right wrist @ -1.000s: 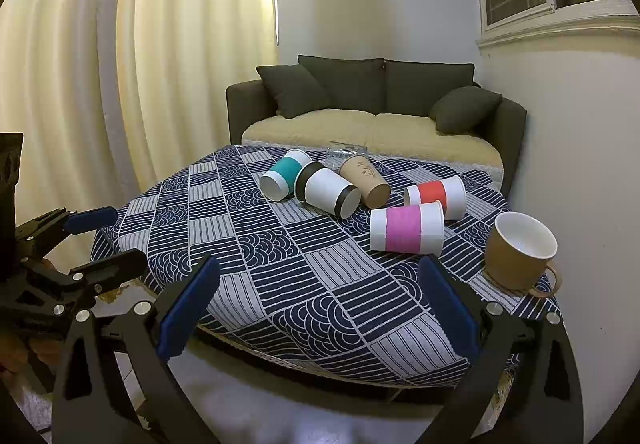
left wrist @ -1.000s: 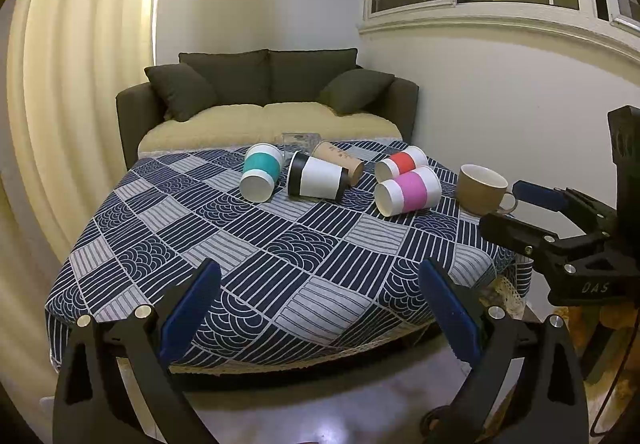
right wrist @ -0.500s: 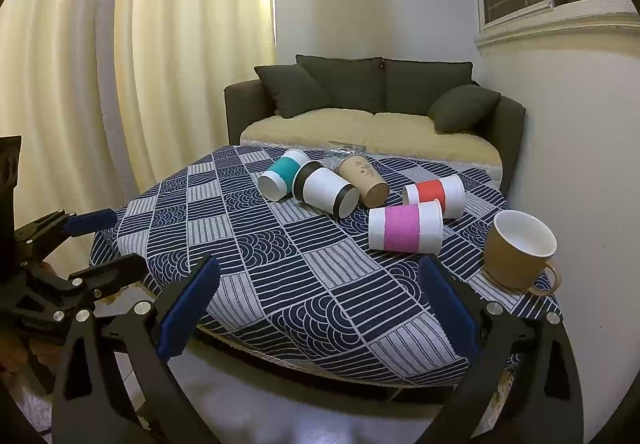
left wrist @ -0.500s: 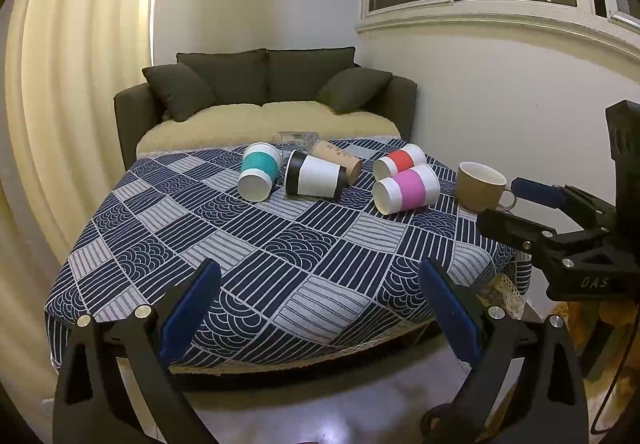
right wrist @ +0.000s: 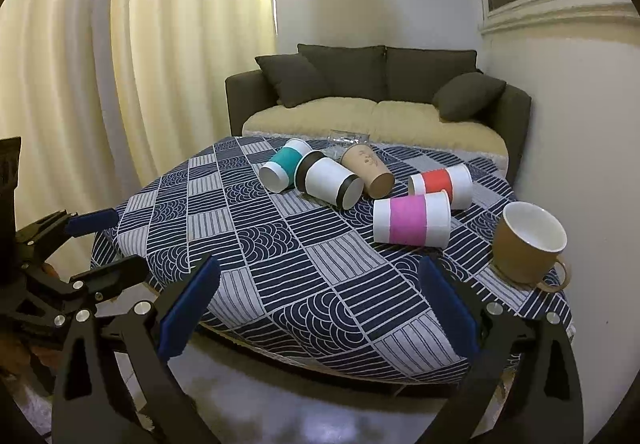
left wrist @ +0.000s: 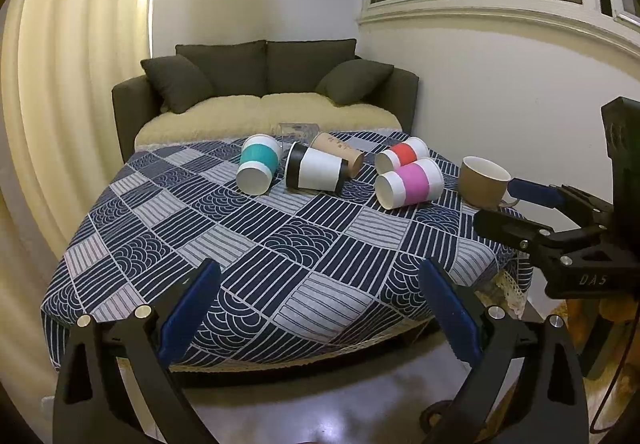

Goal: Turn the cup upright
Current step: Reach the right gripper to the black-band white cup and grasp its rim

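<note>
Several paper cups lie on their sides on the patterned tablecloth (left wrist: 280, 244): a teal-banded cup (left wrist: 258, 163), a black-banded cup (left wrist: 316, 172), a brown cup (left wrist: 338, 154), a red-banded cup (left wrist: 402, 158) and a pink-banded cup (left wrist: 410, 188). They also show in the right wrist view: teal (right wrist: 282, 168), black-banded (right wrist: 330, 184), brown (right wrist: 368, 168), red (right wrist: 442, 184), pink (right wrist: 412, 222). A brown mug (right wrist: 528, 240) stands upright at the right edge. My left gripper (left wrist: 320, 308) and right gripper (right wrist: 320, 304) are both open and empty, in front of the table's near edge.
A dark sofa (left wrist: 264, 92) stands behind the table. A clear plastic item (left wrist: 298, 130) lies at the table's far edge. Curtains (right wrist: 140, 64) hang on the left, a wall with a window sill (left wrist: 500, 16) is on the right. My right gripper shows in the left wrist view (left wrist: 516, 208).
Both views have shifted only slightly; the cups and mug have not moved and both grippers stay open.
</note>
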Demonstrator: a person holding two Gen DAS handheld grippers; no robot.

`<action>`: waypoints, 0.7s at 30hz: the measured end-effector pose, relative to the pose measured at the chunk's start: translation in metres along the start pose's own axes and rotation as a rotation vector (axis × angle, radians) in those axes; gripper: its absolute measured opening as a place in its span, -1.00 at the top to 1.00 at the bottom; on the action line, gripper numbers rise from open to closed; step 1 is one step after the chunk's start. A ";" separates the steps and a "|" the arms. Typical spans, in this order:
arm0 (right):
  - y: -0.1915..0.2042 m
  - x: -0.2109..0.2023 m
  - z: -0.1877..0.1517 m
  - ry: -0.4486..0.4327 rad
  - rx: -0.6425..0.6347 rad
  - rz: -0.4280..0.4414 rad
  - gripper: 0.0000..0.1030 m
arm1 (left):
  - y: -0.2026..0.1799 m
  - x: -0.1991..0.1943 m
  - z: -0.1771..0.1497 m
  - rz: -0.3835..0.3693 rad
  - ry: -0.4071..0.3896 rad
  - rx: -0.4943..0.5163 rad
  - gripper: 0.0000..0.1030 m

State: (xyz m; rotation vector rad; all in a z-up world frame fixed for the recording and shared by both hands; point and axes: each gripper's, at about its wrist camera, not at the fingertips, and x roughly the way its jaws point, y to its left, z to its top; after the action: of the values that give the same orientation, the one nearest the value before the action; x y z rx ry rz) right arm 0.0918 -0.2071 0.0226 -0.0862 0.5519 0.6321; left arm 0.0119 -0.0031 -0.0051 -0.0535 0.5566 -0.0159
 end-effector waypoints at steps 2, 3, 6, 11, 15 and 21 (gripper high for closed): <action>-0.005 0.004 0.004 0.003 0.018 0.012 -0.90 | 0.006 0.004 0.004 -0.004 0.006 -0.025 -0.87; -0.008 0.007 0.007 0.008 0.020 0.029 -0.90 | 0.010 0.007 0.007 -0.004 0.008 -0.034 -0.87; -0.013 0.021 0.019 0.023 0.005 0.038 -0.90 | 0.022 0.015 0.017 -0.006 0.014 -0.083 -0.87; -0.021 0.053 0.042 0.077 -0.026 0.085 -0.90 | 0.038 0.033 0.032 -0.028 0.050 -0.150 -0.87; -0.021 0.092 0.068 0.158 -0.122 0.130 -0.90 | 0.044 0.050 0.041 -0.052 0.084 -0.173 -0.87; -0.016 0.157 0.120 0.341 -0.232 0.271 -0.90 | 0.049 0.075 0.051 -0.093 0.121 -0.195 -0.87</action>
State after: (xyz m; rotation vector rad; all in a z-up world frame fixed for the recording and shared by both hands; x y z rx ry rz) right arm 0.2616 -0.1071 0.0427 -0.3464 0.8260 0.9541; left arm 0.1020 0.0463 -0.0040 -0.2701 0.6756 -0.0555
